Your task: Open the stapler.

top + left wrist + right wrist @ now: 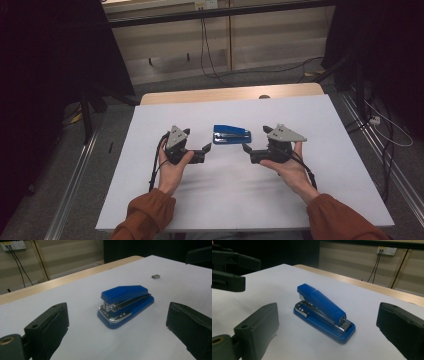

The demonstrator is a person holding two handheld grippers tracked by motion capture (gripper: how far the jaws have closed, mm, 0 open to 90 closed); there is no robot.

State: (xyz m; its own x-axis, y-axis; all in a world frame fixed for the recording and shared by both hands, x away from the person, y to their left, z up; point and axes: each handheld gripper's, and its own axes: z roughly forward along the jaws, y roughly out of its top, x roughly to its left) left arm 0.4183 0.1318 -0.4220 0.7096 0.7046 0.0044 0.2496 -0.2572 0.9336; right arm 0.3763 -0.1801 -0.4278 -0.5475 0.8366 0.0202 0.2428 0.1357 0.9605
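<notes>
Blue stapler (231, 134) lies flat on the white worktop (225, 200), about midway between the left and right edges and a little toward the far edge. Closed, top arm down on the base; long axis runs roughly side to side. Metal mouth end points toward the left tool.

Left tool (204, 148) sits just off the stapler's left end, jaws spread wide, nothing between them. Right tool (246, 148) mirrors it off the right end, also released and empty. Both rest low, near the surface, tips angled inward, neither touching the stapler.

Small grey scrap (155, 276) lies beyond the stapler toward the right edge, well apart. Wooden strip along the far edge; wall socket (386, 250) with cables behind.

Step in hand, as judged: approach for a pick. Doing it well probably means taking the stapler across its narrow width, around the middle of the body, pads square on the base sides. The smooth plastic could slide, so close gently, and keep the other tool clear until the grip is firm.
</notes>
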